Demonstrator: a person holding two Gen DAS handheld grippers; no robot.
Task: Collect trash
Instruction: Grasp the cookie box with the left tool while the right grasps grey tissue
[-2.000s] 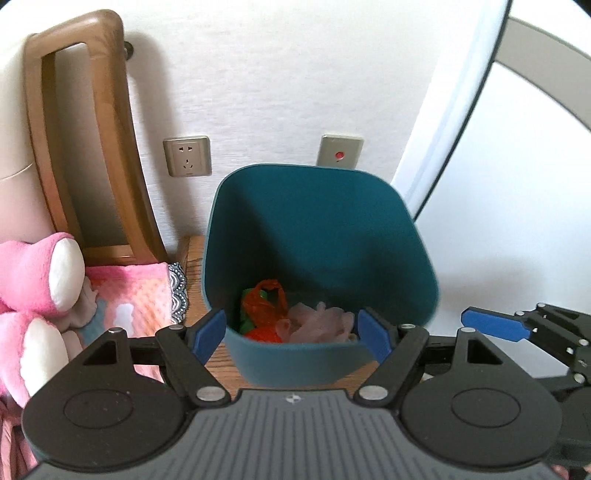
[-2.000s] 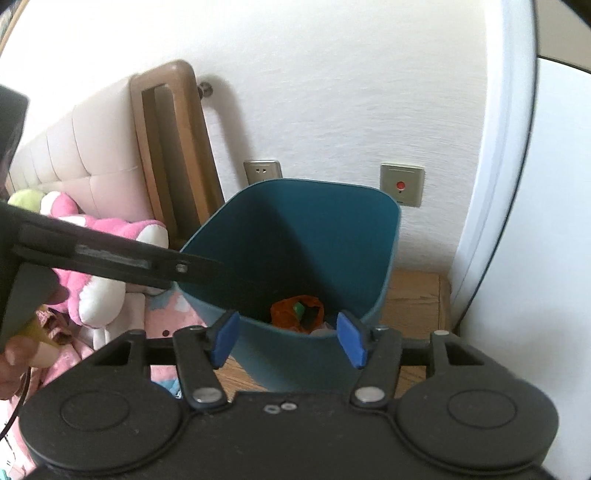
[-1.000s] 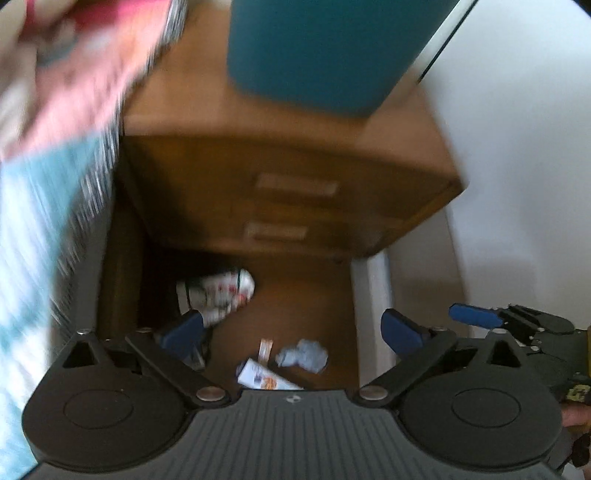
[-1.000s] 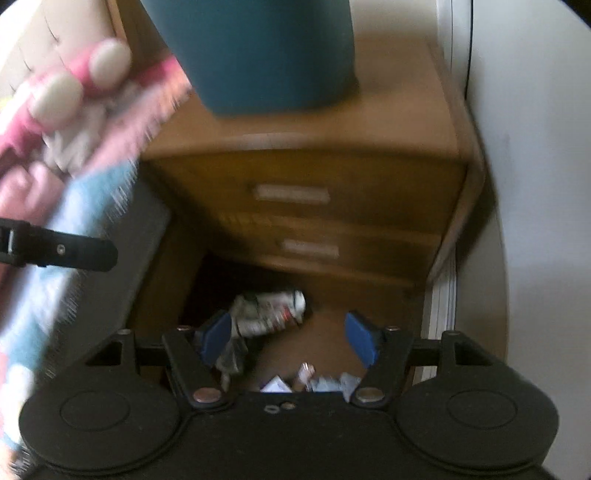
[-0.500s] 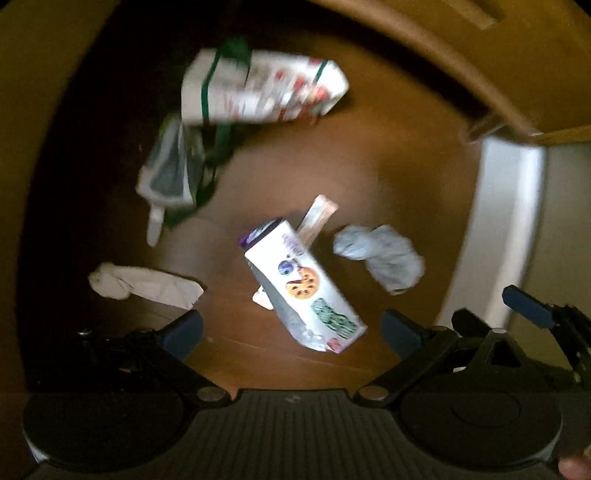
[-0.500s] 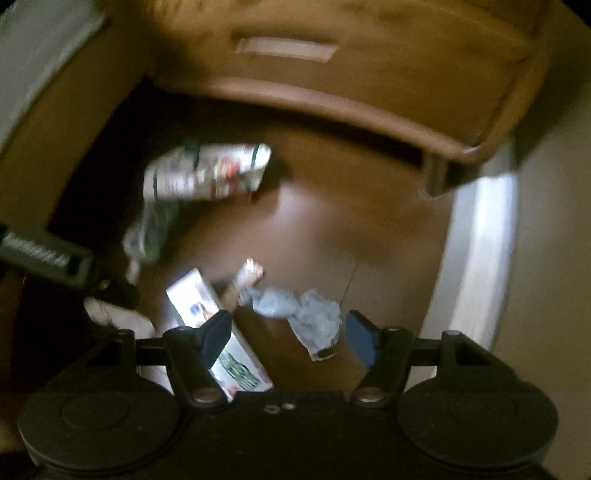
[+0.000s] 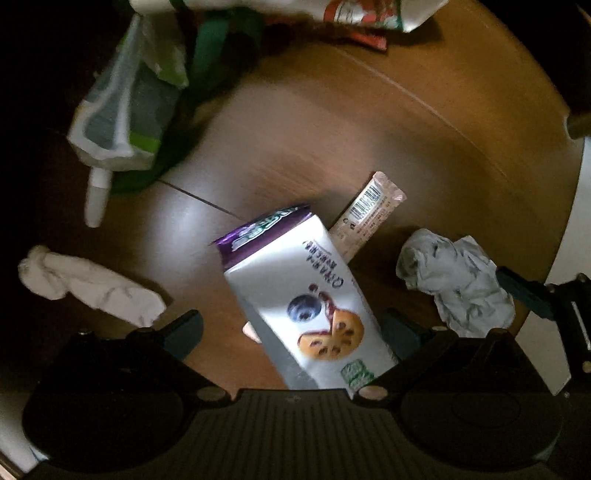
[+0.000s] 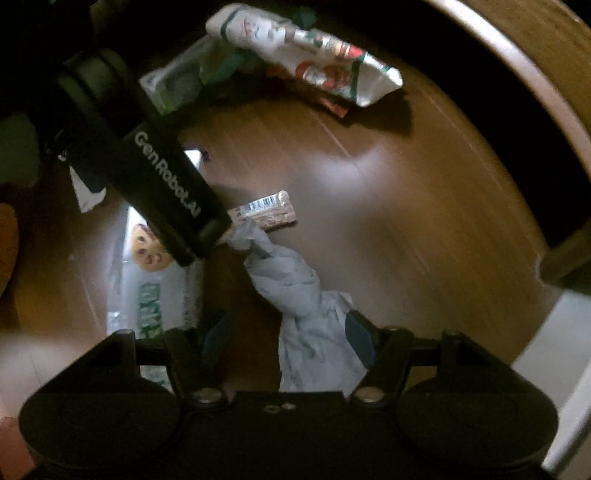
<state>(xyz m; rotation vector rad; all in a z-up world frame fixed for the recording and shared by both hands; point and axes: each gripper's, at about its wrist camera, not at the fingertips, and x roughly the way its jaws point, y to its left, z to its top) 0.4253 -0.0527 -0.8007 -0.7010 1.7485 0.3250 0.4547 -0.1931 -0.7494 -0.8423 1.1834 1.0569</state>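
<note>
Both grippers point steeply down at litter on a dark wood floor.

Left wrist view, left to right: twisted white tissue at far left, lying apart from the rest. Above it a clear plastic pouch with green trim, a white tube end sticking out below it. Top edge: a red-and-white printed snack bag, cut off by the frame. Centre: white cookie pack with purple top and blueberry-cookie print, lying tilted. The left gripper has its jaws apart, 1 finger on each side of the pack's lower half; the right-hand finger sits right at the pack's edge, pressing cannot be told. A thin barcoded bar wrapper pokes out from behind the pack, touching it. Right: crumpled grey tissue near the white baseboard.

Right wrist view: the other gripper's black body crosses upper left, over the cookie pack. The right gripper is wide open with the crumpled grey tissue between its fingers, nearer the right pad; no squeeze visible. Furniture leg at far right.
</note>
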